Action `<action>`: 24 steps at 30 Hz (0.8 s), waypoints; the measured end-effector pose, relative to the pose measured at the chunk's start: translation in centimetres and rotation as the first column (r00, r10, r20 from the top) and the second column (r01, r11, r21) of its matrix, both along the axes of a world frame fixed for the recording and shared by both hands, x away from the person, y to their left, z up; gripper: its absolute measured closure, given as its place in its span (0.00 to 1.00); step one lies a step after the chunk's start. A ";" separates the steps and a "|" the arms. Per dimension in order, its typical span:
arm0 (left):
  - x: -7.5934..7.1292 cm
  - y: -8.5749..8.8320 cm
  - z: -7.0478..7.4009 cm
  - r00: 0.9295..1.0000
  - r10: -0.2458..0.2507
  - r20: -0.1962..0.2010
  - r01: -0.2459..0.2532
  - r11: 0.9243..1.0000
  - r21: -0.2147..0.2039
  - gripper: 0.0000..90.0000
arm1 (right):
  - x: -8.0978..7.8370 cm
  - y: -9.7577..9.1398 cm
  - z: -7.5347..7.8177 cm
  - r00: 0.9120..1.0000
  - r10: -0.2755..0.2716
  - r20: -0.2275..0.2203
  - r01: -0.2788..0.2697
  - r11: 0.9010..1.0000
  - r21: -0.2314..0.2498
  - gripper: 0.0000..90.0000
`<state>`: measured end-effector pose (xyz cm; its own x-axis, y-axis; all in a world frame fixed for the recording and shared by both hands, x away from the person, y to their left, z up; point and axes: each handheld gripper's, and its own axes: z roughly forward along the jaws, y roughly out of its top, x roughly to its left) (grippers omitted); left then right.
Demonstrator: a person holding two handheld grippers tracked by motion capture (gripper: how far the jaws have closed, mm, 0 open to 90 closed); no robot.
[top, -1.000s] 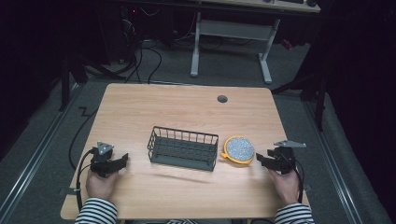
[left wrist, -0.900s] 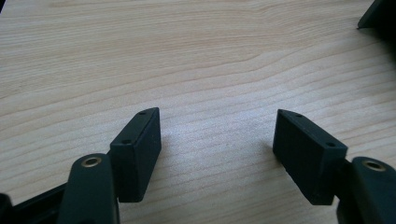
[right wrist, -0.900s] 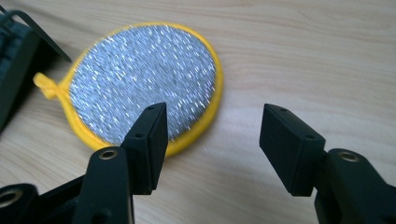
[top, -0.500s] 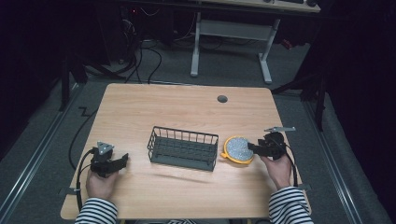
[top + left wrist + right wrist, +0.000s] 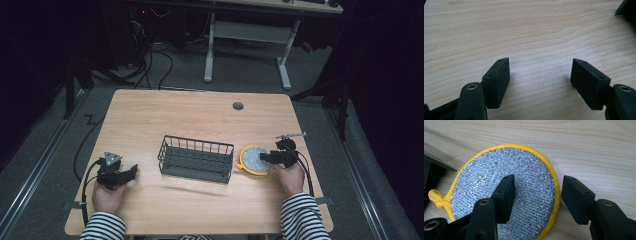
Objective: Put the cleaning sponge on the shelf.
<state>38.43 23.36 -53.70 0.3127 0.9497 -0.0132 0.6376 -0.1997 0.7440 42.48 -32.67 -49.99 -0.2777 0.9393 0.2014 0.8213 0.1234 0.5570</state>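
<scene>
A round scrubbing pad (image 5: 254, 159) with a silver mesh face and yellow rim lies flat on the table just right of the black wire basket (image 5: 200, 141). My right gripper (image 5: 265, 157) reaches over the pad's right edge. In the right gripper view the pad (image 5: 481, 177) lies under the right gripper (image 5: 539, 180): one jaw is above the mesh, the other beyond the yellow rim. The jaws have just been closing, with the pad's edge between them and no pad pressing on it. My left gripper (image 5: 131, 171) rests open at the front left; in its own view the left gripper (image 5: 540, 61) has bare wood between its jaws.
The wooden table (image 5: 200, 115) has a grey cable grommet (image 5: 238, 106) near its far edge. A corner of the basket (image 5: 434, 162) shows dark at the left of the right gripper view. A desk frame (image 5: 245, 50) and cables stand on the floor behind.
My right gripper has moved left from the table's right side onto the pad's edge, and its jaws have narrowed. The left hand has stayed where it was.
</scene>
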 end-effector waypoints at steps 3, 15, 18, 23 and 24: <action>0.0 0.0 0.0 1.000 0.001 0.001 -0.001 1.000 0.000 0.36 | 0.2 -0.3 -0.3 1.000 0.006 -0.021 -0.006 0.999 0.032 0.55; 0.0 0.0 0.0 1.000 0.001 0.001 -0.001 1.000 0.000 0.36 | 0.4 -0.2 -0.2 0.998 0.051 -0.039 -0.049 0.997 0.052 0.84; 0.0 0.0 0.0 1.000 0.001 0.001 -0.001 1.000 0.000 0.36 | 0.2 -0.1 -0.1 0.998 0.060 -0.016 -0.059 0.997 0.039 0.87; 0.0 0.0 0.0 1.000 0.000 0.000 0.000 1.000 0.000 0.36 | 0.1 -0.2 0.2 0.998 0.057 0.002 -0.057 0.997 0.048 0.87; 0.0 0.0 0.0 1.000 0.000 0.000 0.000 1.000 0.000 0.36 | 0.1 -0.2 0.3 0.999 0.054 0.004 -0.054 0.997 0.051 0.87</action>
